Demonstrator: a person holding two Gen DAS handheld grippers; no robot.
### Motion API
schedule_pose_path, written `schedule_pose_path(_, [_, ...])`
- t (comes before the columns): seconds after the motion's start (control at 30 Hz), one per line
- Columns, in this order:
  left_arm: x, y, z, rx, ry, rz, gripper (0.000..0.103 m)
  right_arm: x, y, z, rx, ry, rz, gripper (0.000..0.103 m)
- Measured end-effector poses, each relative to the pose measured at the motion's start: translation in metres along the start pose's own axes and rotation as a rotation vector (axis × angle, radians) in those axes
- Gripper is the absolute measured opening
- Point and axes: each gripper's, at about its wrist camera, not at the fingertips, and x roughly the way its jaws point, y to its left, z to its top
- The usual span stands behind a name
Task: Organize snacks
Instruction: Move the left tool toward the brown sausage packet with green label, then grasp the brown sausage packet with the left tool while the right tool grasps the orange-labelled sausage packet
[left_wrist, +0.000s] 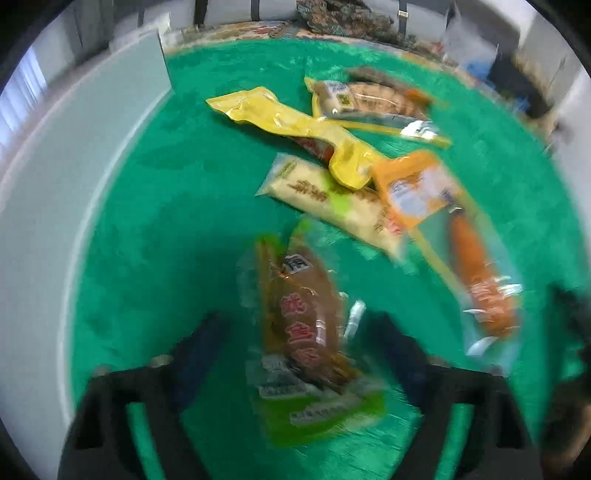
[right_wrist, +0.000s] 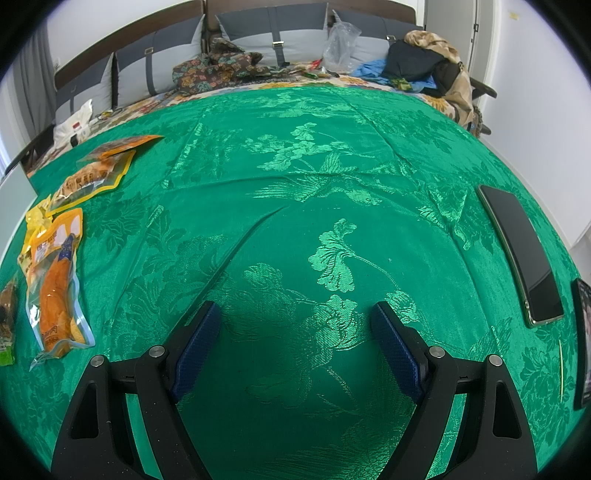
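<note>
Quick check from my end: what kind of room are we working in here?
Most likely a bedroom at home. The green cloth seems spread over a bed, with a padded headboard behind it and clothes heaped along the far edge.

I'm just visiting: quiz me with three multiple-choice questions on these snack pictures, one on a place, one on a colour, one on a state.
1. Where is the phone?
A. on the cloth, right of the right gripper
B. under the snacks
C. in the left gripper

2. What colour is the tablecloth?
A. red
B. green
C. white

3. What is between the right gripper's fingers?
A. a yellow packet
B. the phone
C. nothing, only cloth below

Answers: 1 A, it lies flat near the right edge. 2 B, patterned green fabric fills both views. 3 C, the fingers stand apart over bare cloth.
</note>
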Motion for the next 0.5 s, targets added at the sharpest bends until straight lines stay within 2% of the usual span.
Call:
schedule_pose_path(0.07, [-0.003, 0.003, -0.003, -0.021, -0.011, -0.026, 0.054, 0.000, 0.000, 0.000, 0.003, -0.001, 0.004, 0.087])
schedule_pose_path(0.17, [-0.015, 0.012, -0.010, -0.011, -0.060, -0.073, 0.040, 0.000, 0.002, 0.000, 0.000, 0.001, 0.002, 0.087])
schedule_pose_path(0.23, [-0.024, 0.018, -0.016, -0.007, -0.077, -0.092, 0.038, 0.000, 0.001, 0.003, -0.004, 0.027, 0.020, 0.085])
schedule_pose_path(0.3, [-0.027, 0.025, -0.023, -0.023, -0.077, -0.124, 0.038, -0.005, 0.001, 0.013, 0.063, 0.087, 0.177, 0.084])
schedule_pose_path(0.33, [-0.028, 0.028, -0.025, -0.030, -0.075, -0.129, 0.038, -0.013, 0.012, 0.021, 0.094, 0.103, 0.311, 0.084])
schedule_pose_path(0.4, [-0.030, 0.032, -0.030, -0.040, -0.088, -0.142, 0.038, -0.025, 0.057, 0.036, -0.023, 0.117, 0.398, 0.086])
schedule_pose_path(0.5, [-0.037, 0.040, -0.036, -0.071, -0.095, -0.161, 0.038, -0.020, 0.132, 0.042, -0.232, 0.227, 0.461, 0.085])
